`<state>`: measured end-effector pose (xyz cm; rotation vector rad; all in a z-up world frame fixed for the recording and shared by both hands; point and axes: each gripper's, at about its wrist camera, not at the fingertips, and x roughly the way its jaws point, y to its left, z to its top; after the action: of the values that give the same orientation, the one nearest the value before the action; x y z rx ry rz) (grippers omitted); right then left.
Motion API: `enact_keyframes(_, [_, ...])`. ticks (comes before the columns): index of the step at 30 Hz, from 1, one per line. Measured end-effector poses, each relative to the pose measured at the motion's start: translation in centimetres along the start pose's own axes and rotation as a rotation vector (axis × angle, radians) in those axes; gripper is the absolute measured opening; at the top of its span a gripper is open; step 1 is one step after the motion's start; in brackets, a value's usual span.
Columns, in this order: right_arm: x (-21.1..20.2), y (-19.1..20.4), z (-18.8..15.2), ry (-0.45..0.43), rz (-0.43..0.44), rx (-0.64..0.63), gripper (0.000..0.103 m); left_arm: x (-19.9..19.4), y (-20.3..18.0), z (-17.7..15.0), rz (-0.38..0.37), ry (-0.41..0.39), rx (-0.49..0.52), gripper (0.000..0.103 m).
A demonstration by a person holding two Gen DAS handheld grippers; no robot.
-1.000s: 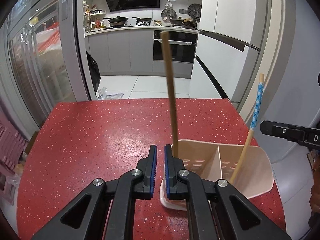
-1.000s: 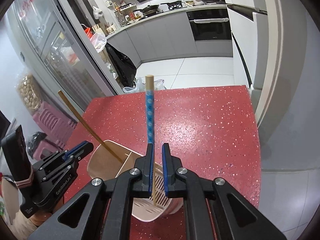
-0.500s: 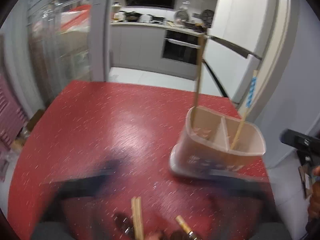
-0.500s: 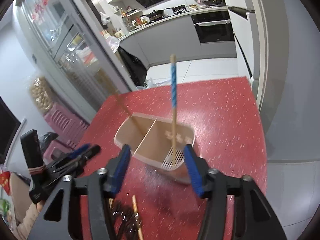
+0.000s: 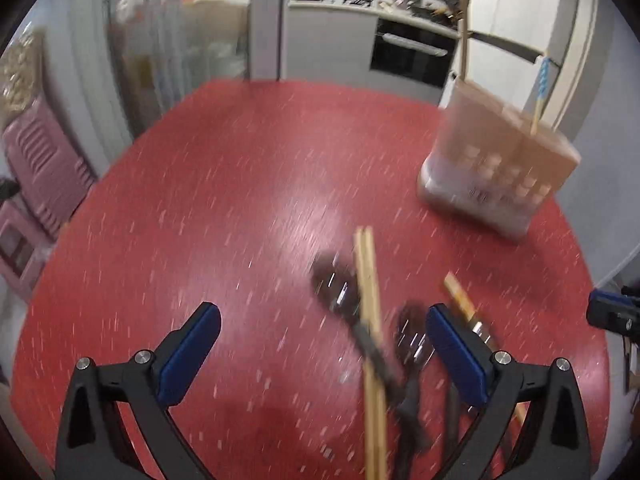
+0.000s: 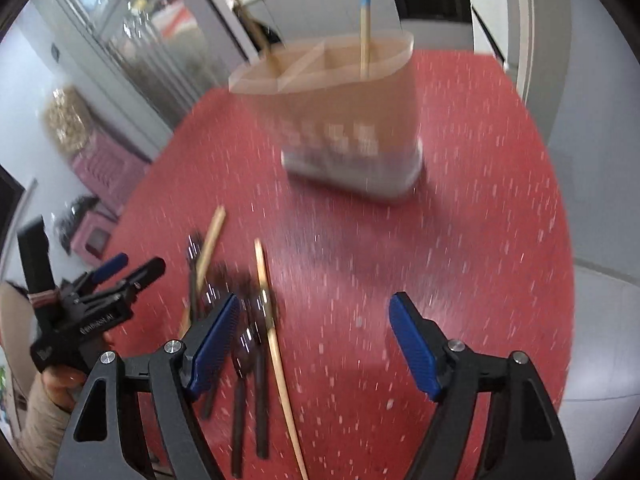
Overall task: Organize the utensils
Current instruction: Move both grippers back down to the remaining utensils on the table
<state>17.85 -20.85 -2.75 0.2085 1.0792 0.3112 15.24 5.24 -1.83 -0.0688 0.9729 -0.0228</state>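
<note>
Jaws on both my grippers are spread wide with nothing between the pads right now: the left gripper point(image 5: 322, 344) went from clamped on the plain wooden chopstick point(image 5: 463, 36) to fully released, and the right gripper point(image 6: 314, 344) has just been opening too, after letting go of the blue-patterned chopstick point(image 6: 365, 12). So that's two pieces dropped off, and both hands have pulled back from the beige holder point(image 6: 344, 120), which now sits well ahead of the jaws on the red table point(image 5: 240, 200). Holder has a divider: plain stick stands in one compartment, blue one in the other, both leaning upright. Everything's motion-blurred, so take details loosely. Just ahead of and partly under the left jaws, toward their right pad, lies the leftover pile: a pair of bamboo chopsticks point(image 5: 370, 320), some dark-handled cutlery point(image 5: 412, 344) (spoons or forks, can't tell) and another stick point(image 5: 464, 300). From the right wrist the same pile sits by the left pad. Looks like next pickup is from that pile, I reckon.
</note>
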Motion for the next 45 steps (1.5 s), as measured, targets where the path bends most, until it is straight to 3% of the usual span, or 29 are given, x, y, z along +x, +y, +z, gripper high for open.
enact_keyframes(9, [3.2, 0.9, -4.0, 0.11, -0.061, -0.031, 0.08, 2.5, 1.8, -3.5, 0.019, 0.065, -0.064, 0.103])
enact_keyframes(17, [3.6, 1.6, -4.8, 0.125, -0.139, -0.117, 0.08, 4.3, 2.4, -2.2, -0.001, 0.077, -0.106, 0.103])
enact_keyframes(30, [4.8, 4.8, -6.1, 0.153, -0.197, -0.237, 0.056, 5.6, 2.0, -0.3, 0.007, 0.112, -0.116, 0.103])
enact_keyframes(35, [6.1, 7.1, -5.4, 0.161, -0.236, -0.317, 0.052, 5.5, 1.6, 0.0, 0.015, 0.116, -0.11, 0.095])
enact_keyframes(37, [6.5, 7.6, -4.8, 0.17, -0.245, -0.332, 0.051, 5.5, 1.3, 0.2, -0.001, 0.118, -0.108, 0.087])
enact_keyframes(45, [8.8, 9.0, -1.4, 0.213, -0.246, -0.371, 0.045, 5.4, 0.0, 0.4, 0.01, 0.162, -0.054, 0.086])
